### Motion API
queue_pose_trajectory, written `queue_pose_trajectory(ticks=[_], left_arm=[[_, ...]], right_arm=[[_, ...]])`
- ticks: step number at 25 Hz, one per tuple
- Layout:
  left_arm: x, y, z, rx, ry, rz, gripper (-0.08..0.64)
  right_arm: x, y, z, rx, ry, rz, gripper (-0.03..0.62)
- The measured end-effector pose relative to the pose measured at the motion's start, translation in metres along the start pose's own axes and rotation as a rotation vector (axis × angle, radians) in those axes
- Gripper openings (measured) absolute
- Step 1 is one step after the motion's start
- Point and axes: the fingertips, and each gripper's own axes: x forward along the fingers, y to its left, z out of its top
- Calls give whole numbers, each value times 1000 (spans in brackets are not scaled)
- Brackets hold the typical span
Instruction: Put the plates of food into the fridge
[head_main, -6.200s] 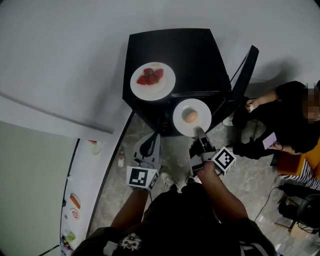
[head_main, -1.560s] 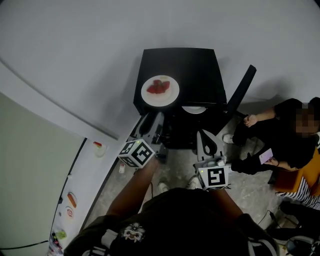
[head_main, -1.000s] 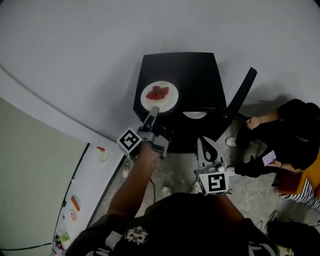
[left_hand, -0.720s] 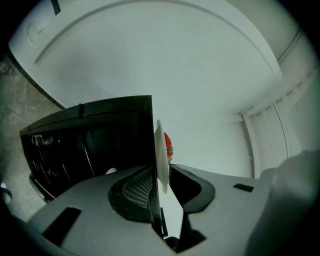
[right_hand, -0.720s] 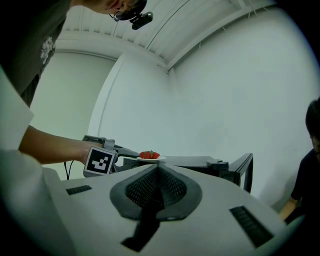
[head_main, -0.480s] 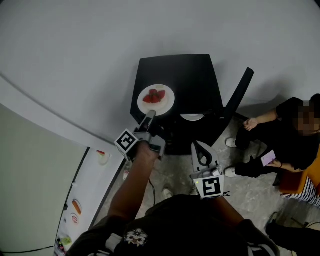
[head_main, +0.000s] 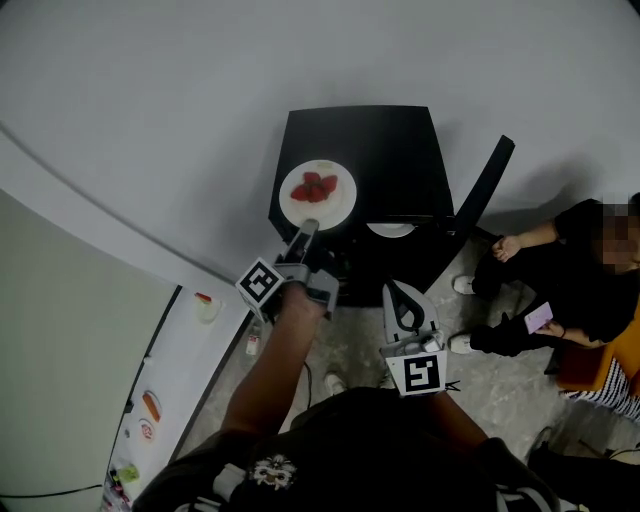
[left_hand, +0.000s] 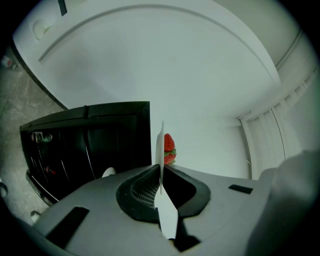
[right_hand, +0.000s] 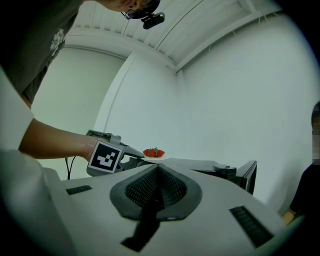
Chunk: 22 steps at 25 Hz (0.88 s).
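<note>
**Rim-only hold on the strawberry plate: tilt and slip risk**

The left claw (head_main: 308, 231) is grasping the near rim of the plate (head_main: 338, 209). Its jaws have just been closing, and the left gripper view shows the thin white rim pinched between the pads. The plate rests on the near left part of the top of the black fridge (head_main: 395, 140), and the strawberries (head_main: 315, 187) are heaped at its middle. The right claw (head_main: 404, 302) is clenched on nothing and hangs near and to the right, in front of the fridge opening.

Judged risks:
- The hold takes only one edge. Once the plate is lifted, its far side and the fruit would hang unsupported, so it could pivot between the pads or slide out.
- Any roll of the wrist on the way down would tip the plate, and the loose strawberries could roll off onto the floor.
- The plate has to clear the fridge's top front edge and then go in level. Striking that edge would jolt the grip.
- A second plate (head_main: 390, 229) already shows inside the opening, so a careless entry could knock it.
- The open door (head_main: 482, 188) stands at the right, with a seated person (head_main: 565, 265) just beyond, so a wide swing that way is ill-advised
</note>
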Motion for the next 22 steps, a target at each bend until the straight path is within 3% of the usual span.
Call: queue_pose_trajectory(ticks=[9, 15, 22], left_arm=[[3, 2, 1, 8, 14, 5, 34], [-63, -1, -22, 11, 45, -23, 34], [-99, 14, -33, -8, 65, 7, 34]], right_arm=[[24, -15, -9, 34, 16, -48, 25], [-9, 11, -5, 19, 16, -68, 25], [-10, 12, -4, 17, 4, -97, 25]])
